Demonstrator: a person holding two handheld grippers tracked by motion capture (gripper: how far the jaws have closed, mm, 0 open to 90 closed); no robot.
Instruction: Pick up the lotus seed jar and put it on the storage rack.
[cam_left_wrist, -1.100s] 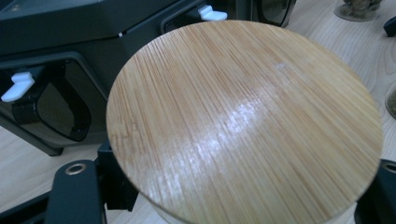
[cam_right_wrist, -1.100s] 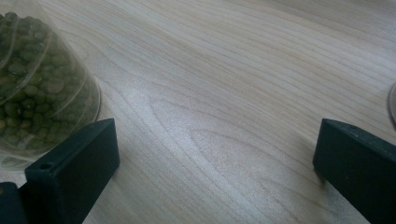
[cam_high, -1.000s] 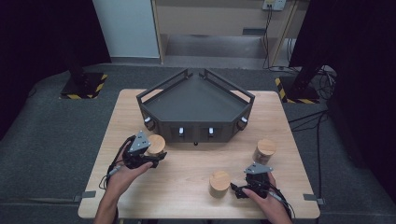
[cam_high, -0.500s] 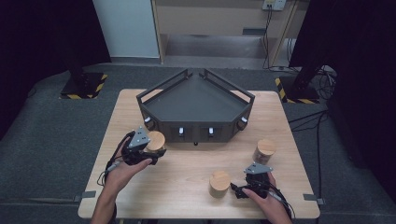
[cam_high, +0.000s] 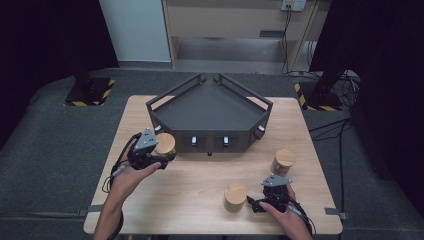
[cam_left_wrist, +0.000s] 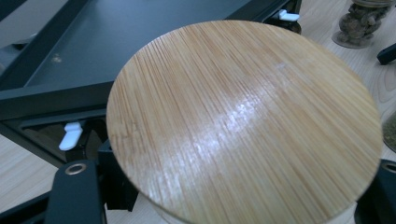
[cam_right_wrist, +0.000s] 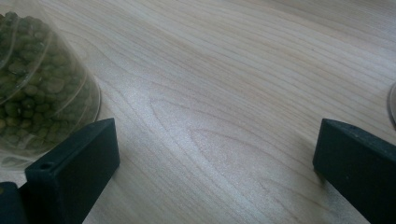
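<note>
Jaws of the left gripper (cam_high: 161, 159) are clamped on a bamboo-lidded jar (cam_high: 164, 143), w/ the lid (cam_left_wrist: 243, 121) between the two black jaws in the left gripper view. Left hand (cam_high: 131, 176) reaches in from the bottom-left, forearm angled toward the dark tray (cam_high: 210, 107); jar sits just beside the tray's front-left corner. Right gripper (cam_high: 254, 204) rests low on the tabletop (cam_high: 190, 195), jaws wide apart w/ nothing between them, a jar of green beans (cam_right_wrist: 39, 88) just beside one jaw.
</note>
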